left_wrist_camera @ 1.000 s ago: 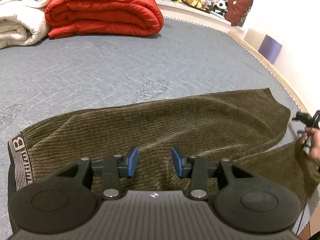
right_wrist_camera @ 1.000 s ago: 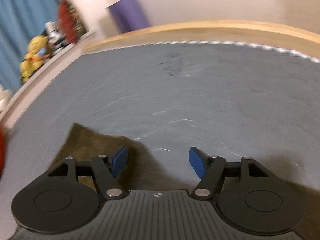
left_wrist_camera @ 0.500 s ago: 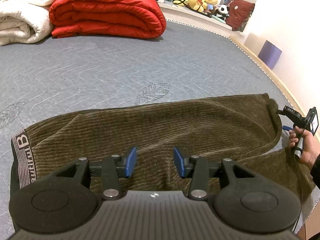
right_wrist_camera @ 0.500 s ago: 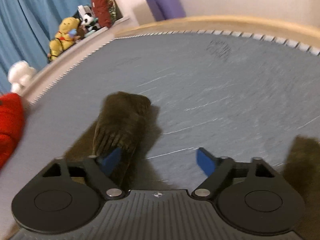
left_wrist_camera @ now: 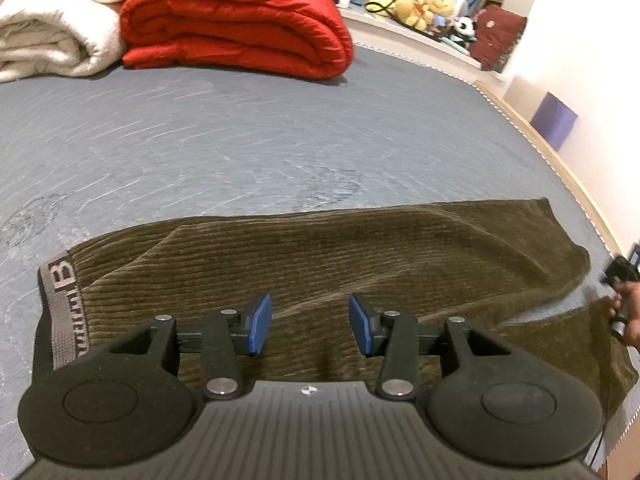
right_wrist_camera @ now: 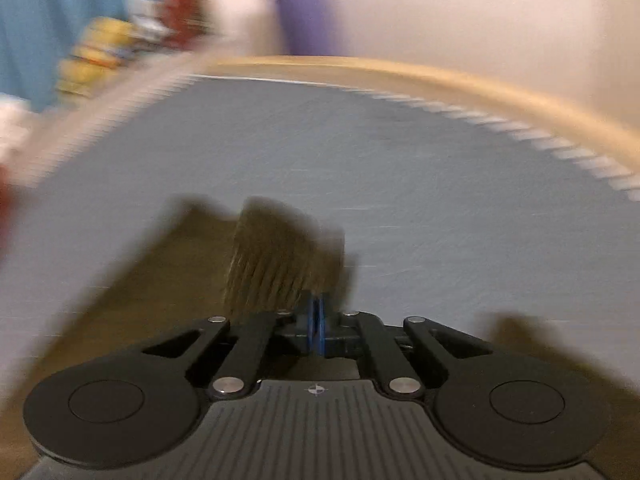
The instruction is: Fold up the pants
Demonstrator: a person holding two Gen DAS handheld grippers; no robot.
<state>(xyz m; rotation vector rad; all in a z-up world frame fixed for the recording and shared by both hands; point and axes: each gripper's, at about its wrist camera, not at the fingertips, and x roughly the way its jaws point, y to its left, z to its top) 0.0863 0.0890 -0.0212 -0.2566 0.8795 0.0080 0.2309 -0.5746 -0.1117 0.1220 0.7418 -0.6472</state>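
The pants (left_wrist_camera: 320,264) lie lengthwise across the bed (left_wrist_camera: 240,140). The right gripper (right_wrist_camera: 316,320) is clamped on a leg cuff (right_wrist_camera: 280,256), likely to carry it over for a fold. The left gripper (left_wrist_camera: 310,324) hovers half-open above the middle, holding nothing.

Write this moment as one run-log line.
stage: gripping leg end | left gripper: open over pants | right gripper: shut on pants hem | surface: grey mattress

The left black hand-held gripper (left_wrist_camera: 310,326) with blue pads points downward, jaws partly apart and gripping nothing. The right black hand-held gripper (right_wrist_camera: 316,320) has its blue pads pressed together, pinching olive corduroy pants (right_wrist_camera: 280,264).
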